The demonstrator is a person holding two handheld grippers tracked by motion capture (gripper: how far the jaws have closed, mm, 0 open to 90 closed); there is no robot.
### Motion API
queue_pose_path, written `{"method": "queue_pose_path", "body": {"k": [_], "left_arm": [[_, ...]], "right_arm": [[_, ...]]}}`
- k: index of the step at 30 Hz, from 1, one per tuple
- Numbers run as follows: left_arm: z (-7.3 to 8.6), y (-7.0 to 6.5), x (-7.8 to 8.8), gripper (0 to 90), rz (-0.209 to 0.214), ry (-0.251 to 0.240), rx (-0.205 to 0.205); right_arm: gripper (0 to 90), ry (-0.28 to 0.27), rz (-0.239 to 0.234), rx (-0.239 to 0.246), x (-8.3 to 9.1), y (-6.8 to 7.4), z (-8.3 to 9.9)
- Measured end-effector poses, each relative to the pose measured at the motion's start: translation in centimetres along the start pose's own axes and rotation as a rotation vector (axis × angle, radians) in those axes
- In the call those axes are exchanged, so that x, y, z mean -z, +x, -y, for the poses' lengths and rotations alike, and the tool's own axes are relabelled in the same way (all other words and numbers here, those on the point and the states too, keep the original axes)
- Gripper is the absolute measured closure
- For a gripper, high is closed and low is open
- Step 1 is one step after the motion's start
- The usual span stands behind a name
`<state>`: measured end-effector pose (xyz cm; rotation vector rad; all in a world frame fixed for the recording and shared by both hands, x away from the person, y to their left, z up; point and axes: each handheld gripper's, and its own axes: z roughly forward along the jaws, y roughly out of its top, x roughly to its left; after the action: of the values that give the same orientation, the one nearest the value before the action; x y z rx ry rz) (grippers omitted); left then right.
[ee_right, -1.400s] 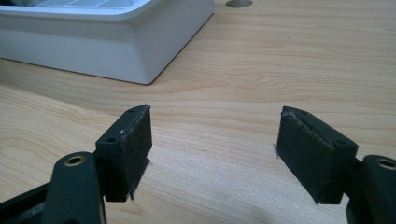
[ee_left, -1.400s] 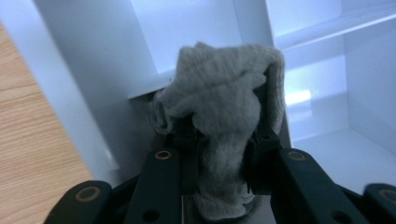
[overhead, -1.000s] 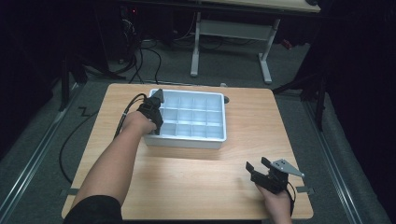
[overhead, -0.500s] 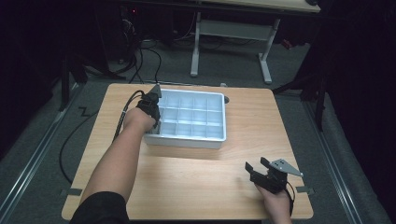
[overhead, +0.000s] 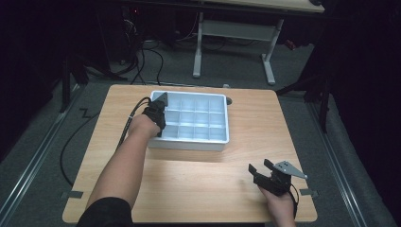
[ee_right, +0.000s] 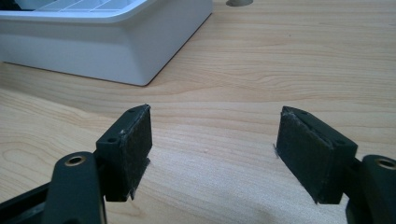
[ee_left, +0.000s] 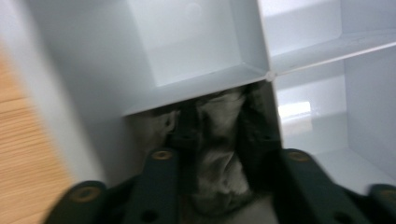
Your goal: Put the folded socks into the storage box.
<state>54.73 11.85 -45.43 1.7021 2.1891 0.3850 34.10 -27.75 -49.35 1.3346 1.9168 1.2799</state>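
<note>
A white tray [overhead: 189,144] with several square compartments lies on the far half of the wooden table [overhead: 189,189]. My left gripper [overhead: 160,113] reaches down into a compartment at the tray's left edge. In the left gripper view its jaws [ee_left: 217,116] stand close together inside the tray [ee_left: 187,46], with a grey fuzzy thing [ee_left: 219,158] between them. My right gripper [overhead: 260,165] rests open near the table's front right corner. The right gripper view has its jaws [ee_right: 215,135] wide apart over bare wood, with the tray's corner [ee_right: 107,51] ahead to the left.
A round cable hole [overhead: 229,100] sits in the table just behind the tray's right corner. The left gripper's black cable [overhead: 127,125] trails off the table's left side. Beyond the table are a white desk frame [overhead: 234,30] and floor cables [overhead: 146,56].
The left hand has shifted slightly farther along the tray's left edge, staying inside it. The right gripper has stayed open in place.
</note>
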Motion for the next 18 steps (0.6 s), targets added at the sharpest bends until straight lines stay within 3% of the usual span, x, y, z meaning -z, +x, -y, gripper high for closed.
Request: {"method": "queue_pose_path", "body": {"k": [6,7,8,11,18], "left_arm": [[-0.4,0.3,2.7,54.3,0.048,-0.06,0.026],[-0.3,0.2,3.1,54.3,0.049,-0.068,0.023],[-0.1,0.1,3.8,47.4,0.056,-0.084,0.009],[0.2,-0.1,5.0,39.6,0.088,-0.112,-0.003],[0.9,0.6,6.8,31.7,0.126,-0.162,-0.018]], "right_arm": [[26.9,-0.006,0.003,-0.002,0.1,0.0,0.0],[26.9,-0.006,0.003,-0.003,0.1,0.0,0.0],[26.9,-0.003,0.006,-0.001,0.0,0.0,-0.1],[26.9,-0.001,0.009,0.001,0.0,0.0,-0.1],[26.9,-0.001,0.015,0.002,0.1,-0.1,0.0]]}}
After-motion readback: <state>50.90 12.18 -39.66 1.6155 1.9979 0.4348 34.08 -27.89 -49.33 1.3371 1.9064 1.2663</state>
